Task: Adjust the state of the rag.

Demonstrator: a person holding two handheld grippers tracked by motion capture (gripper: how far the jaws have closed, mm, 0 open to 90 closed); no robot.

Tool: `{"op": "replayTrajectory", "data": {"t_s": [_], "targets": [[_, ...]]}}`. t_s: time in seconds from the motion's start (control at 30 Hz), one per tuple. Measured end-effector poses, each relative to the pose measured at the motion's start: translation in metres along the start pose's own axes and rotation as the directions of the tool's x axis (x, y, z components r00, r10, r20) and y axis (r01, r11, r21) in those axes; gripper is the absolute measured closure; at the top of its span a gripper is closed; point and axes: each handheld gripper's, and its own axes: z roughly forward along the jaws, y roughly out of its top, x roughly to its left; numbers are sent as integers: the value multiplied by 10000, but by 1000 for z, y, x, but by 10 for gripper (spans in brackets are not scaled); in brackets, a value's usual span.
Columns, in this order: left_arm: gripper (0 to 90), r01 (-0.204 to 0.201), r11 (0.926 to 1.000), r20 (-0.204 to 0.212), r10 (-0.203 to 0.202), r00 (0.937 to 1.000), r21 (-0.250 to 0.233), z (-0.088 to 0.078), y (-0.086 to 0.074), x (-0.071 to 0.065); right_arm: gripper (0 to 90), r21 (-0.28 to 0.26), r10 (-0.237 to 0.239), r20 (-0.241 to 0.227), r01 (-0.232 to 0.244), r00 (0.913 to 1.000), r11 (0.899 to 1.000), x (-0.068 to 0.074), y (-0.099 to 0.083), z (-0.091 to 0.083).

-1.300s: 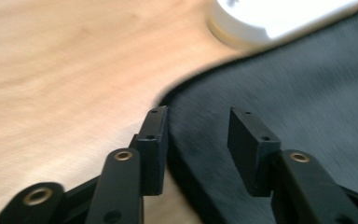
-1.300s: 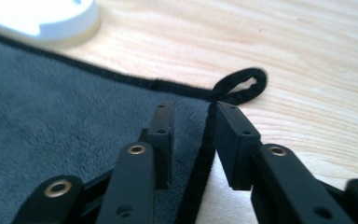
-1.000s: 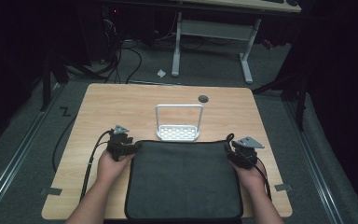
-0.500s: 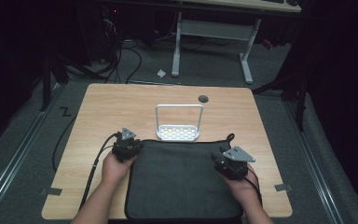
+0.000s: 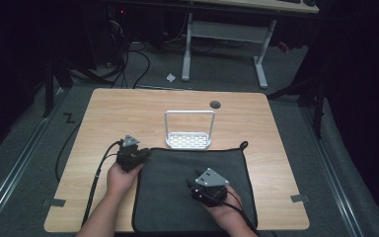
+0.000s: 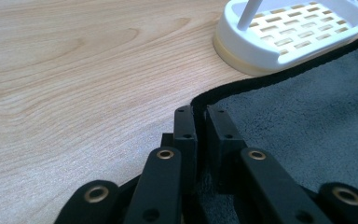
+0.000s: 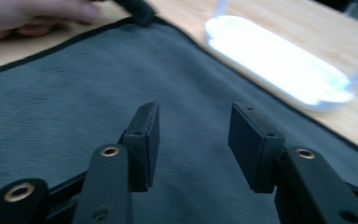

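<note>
Pinching the far left corner of the dark grey cloth point(image 5: 190, 190), the left gripper point(image 5: 137, 155) has just been closing, and its jaws now stand together on the black-trimmed hem, as the left gripper view shows with the fabric edge point(image 6: 223, 91) drawn up between the pads. The cloth lies flat at the near edge of the wooden table point(image 5: 123, 111), its far hem just beside the white slotted rack point(image 5: 189, 133) that stands at mid-table. The right gripper point(image 5: 197, 190) hovers over the middle of the cloth with its jaws apart; they have just been opening, and nothing sits between them in the right gripper view, only grey pile point(image 7: 74, 102) below. By the look of it, the work is a fold barely begun: one corner is secured, the cloth is not yet lifted or creased. The right gripper has yet to take a hold of its own, most likely on the far right corner or hem, before any fold can be carried over.
</note>
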Motion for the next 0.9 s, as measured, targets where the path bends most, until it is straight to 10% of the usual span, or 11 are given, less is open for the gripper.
{"op": "replayTrajectory", "data": {"t_s": [0.47, 0.9], "targets": [[822, 308, 9995, 292, -310, 9991, 59, 0, 0, 4, 520, 425, -791, -1986, 892, 9769, 9951, 69, 19, 43], [821, 461, 9989, 352, -465, 9983, 102, 0, 0, 6, 455, 994, -823, -3518, 1246, 9324, 9872, 119, 34, 75]]}}
